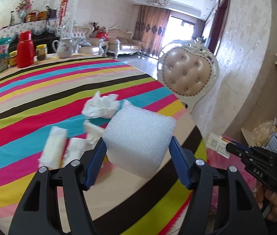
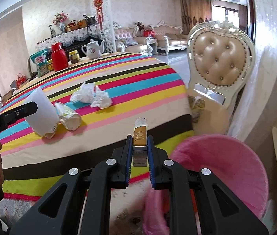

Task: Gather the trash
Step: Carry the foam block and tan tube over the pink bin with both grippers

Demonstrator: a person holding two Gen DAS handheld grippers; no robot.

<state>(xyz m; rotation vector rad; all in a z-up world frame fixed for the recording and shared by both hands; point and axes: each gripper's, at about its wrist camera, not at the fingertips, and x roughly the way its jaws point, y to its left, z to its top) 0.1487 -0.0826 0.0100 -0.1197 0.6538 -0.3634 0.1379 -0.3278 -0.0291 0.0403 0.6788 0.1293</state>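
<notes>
Left wrist view: left tool [image 1: 137,148] pinched a white foam block [image 1: 138,137], blue pads on its two sides, block lifted over the desk [image 1: 30,98] edge. Crumpled tissue [image 1: 101,107] lay at 12 o'clock beyond the block; more paper scraps [image 1: 54,146] at 9 o'clock, blurred. Right tool [image 1: 236,148] showed at 3 o'clock, a small carton at its tip.

Right wrist view: right tool [image 2: 140,146] was pressed together on a narrow brown-and-white carton [image 2: 140,137], upright between the pads. Pink bin [image 2: 226,166] sat at 4 o'clock, off the desk [image 2: 119,117] edge, near but not under the carton. Left tool [image 2: 21,109] came in at 9 o'clock with the foam block [image 2: 42,113]; a crushed paper cup [image 2: 69,115] just beside it; tissue [image 2: 91,96] at 11 o'clock.

Risks, as judged: a release here would likely drop the carton short of the bin. The foam looked soft and held near its lower part; it could twist out. The loose tissue could be brushed off the desk by a low pass.
</notes>
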